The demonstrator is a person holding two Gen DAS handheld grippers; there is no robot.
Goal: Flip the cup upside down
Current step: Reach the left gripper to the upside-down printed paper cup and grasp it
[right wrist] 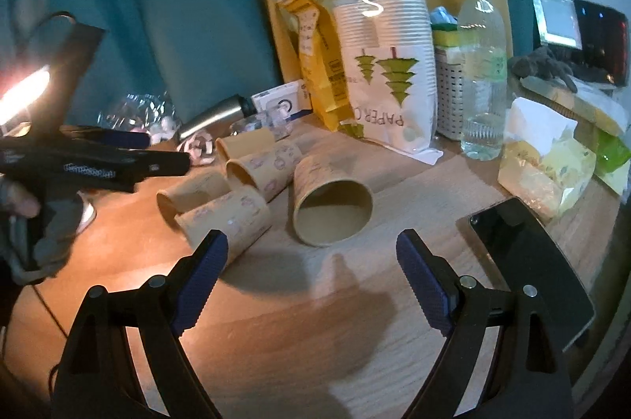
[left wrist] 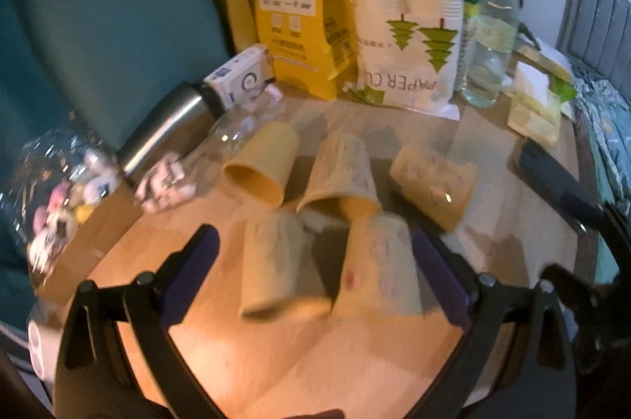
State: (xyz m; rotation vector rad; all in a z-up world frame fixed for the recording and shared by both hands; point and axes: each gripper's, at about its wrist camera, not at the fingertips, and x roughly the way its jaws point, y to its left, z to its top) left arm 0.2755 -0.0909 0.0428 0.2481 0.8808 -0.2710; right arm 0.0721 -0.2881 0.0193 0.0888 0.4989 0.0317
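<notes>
Bare table (right wrist: 315,320) before 5 crowded cups (right wrist: 333,212).

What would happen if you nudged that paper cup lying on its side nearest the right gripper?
The paper cup would probably roll, curving since it tapers. It looks thin and light, so the open right gripper might crush it if squeezed hard. The wooden table looks smooth, so it may slide.

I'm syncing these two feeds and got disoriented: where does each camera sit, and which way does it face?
Left wrist: on the left gripper, facing the lying paper cups from close; its open fingers and the right gripper show.
Right wrist: on the right gripper, farther back, facing the open-mouthed cup; the left gripper shows.
Shared: cups, paper cup bag, water bottle.
</notes>
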